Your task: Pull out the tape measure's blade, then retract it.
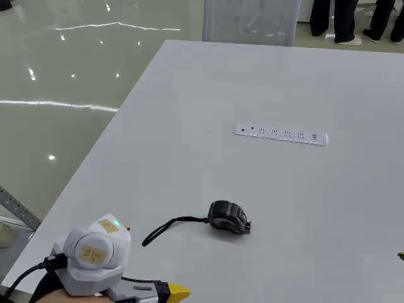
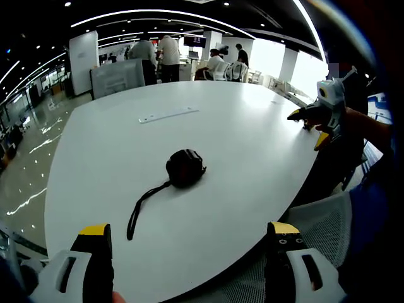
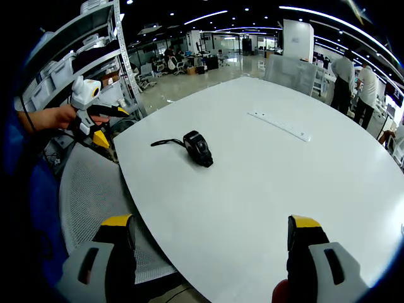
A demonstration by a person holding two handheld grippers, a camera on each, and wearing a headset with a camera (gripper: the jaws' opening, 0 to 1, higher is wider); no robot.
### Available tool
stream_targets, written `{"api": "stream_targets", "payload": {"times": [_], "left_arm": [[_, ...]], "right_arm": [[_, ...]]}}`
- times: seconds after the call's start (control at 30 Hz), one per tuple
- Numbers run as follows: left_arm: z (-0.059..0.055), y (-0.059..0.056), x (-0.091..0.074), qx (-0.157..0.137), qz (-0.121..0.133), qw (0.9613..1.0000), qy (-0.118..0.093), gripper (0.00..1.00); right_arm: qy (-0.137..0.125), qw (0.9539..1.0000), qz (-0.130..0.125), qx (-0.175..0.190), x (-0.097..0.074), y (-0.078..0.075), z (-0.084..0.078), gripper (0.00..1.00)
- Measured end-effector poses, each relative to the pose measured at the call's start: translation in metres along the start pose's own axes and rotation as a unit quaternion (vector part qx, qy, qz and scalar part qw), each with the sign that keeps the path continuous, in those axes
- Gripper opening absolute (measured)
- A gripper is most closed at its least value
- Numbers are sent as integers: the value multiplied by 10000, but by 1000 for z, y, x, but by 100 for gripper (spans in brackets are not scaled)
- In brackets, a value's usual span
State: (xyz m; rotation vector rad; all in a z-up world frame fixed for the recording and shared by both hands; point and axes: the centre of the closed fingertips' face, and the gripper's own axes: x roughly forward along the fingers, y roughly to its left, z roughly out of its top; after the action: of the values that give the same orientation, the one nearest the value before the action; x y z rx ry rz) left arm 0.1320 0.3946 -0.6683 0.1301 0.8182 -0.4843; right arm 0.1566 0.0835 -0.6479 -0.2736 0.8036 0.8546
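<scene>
A black tape measure (image 1: 228,217) lies on the white table (image 1: 265,76) with its black wrist strap (image 1: 167,227) trailing to the left and no blade showing. My left gripper (image 1: 173,292) is at the table's near left corner, short of the strap. In the left gripper view the tape measure (image 2: 185,168) lies well ahead of the left gripper (image 2: 189,232), whose yellow-tipped jaws stand wide apart with nothing between them. In the right gripper view the tape measure (image 3: 198,148) is also far from the right gripper (image 3: 210,222), which is open and holds nothing.
A white power strip (image 1: 281,134) lies flat beyond the tape measure. A mesh chair (image 1: 252,22) stands at the table's far edge, with people (image 1: 344,22) standing behind it. The table's left edge (image 1: 120,120) drops to a shiny floor. Shelving (image 3: 95,44) stands on the left of the right gripper view.
</scene>
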Motion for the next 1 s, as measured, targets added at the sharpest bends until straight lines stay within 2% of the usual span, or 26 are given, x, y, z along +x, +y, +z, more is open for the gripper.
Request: {"api": "stream_targets", "payload": {"times": [0.63, 1.0], "left_arm": [[4, -3, 14, 128, -127, 9998, 29, 98], [6, -1, 25, 232, -178, 9996, 41, 97]], "right_arm": [[44, 9997, 177, -183, 19, -1, 5, 94], [58, 9992, 285, -275, 29, 0, 11, 93]]}}
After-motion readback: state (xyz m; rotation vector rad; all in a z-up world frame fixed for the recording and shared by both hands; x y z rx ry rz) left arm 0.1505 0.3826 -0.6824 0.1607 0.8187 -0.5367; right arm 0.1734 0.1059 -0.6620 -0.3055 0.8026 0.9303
